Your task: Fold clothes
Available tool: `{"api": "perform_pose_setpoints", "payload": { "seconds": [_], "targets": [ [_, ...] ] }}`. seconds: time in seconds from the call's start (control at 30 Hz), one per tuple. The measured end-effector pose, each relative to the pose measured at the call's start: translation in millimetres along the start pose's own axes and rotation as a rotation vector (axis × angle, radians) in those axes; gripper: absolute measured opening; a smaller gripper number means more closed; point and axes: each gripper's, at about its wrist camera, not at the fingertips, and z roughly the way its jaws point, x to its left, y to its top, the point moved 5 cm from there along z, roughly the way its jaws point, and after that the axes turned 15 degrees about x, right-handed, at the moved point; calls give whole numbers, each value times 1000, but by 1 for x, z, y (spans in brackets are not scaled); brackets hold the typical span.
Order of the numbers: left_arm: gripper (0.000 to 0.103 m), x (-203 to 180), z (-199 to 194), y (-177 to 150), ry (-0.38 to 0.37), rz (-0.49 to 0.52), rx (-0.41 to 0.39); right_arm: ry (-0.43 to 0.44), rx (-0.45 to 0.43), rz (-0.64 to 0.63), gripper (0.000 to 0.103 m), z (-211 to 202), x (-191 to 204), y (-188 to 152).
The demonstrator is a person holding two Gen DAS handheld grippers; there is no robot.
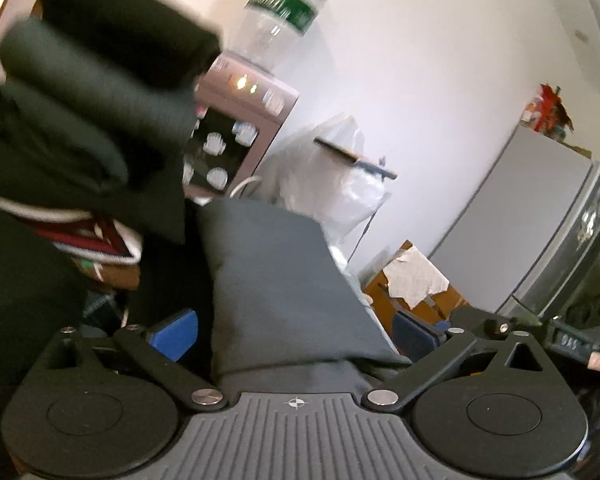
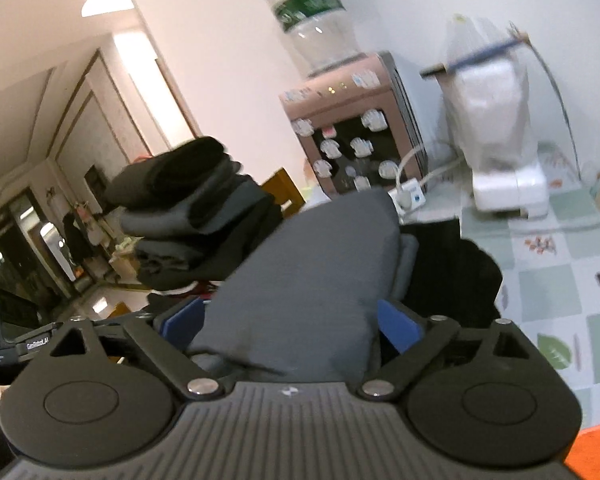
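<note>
Folded garment (image 2: 312, 264) centre frame plain slate grey; stack of folded clothes (image 2: 188, 208) left of centre black on top, then dark grey layers; garment (image 1: 100, 240) at left of left-wrist view has maroon-and-white striped trim. Gripper pads (image 2: 398, 326) blue on black bodies; tablecloth (image 2: 560, 280) at right pale green-and-white checks with leaf and brown motifs. Water dispenser (image 2: 356, 136) upper centre rose-pink with black panel and white stickers, its bottle (image 2: 312, 8) clear with green label; fridge (image 1: 540, 220) at right silver-grey.
</note>
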Motion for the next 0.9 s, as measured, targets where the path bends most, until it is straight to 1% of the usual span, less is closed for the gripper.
{"api": "perform_pose_setpoints", "payload": {
  "seconds": [0.03,0.13,0.27,0.33,0.4,0.43,0.47,0.53,0.67,0.7,0.77,0.83,0.9],
  "targets": [
    [103,-9,-10,-3,18,26,-12,-12,-7,-20,102,-10,8,-2],
    [103,-35,-39,-12,64,85,-44,-54,-29,-77,102,-40,34,-8],
    [103,-67,-76,-31,121,138,-71,-107,-55,-123,103,-80,64,-22],
    [103,-82,-91,-41,171,176,-79,-144,-67,-144,103,-98,77,-31],
    [103,-97,-106,-52,230,221,-106,-188,-72,-158,103,-115,88,-42],
    [103,-105,-114,-58,242,241,-118,-210,-73,-159,103,-123,93,-47],
    [103,-113,-121,-64,252,262,-131,-232,-74,-160,103,-131,97,-53],
    [103,-124,-132,-72,242,287,-142,-277,-83,-157,103,-146,106,-64],
    [103,-136,-151,-90,234,305,-146,-401,-134,-122,103,-171,120,-90],
    [103,-136,-155,-97,240,307,-146,-429,-145,-119,103,-174,124,-97],
    [103,-130,-158,-111,274,296,-129,-467,-145,-113,103,-177,130,-112],
    [103,-120,-158,-128,309,280,-81,-499,-135,-86,103,-177,133,-130],
    [103,-109,-155,-145,311,260,-18,-535,-126,-42,103,-176,134,-149]
  ]
}}
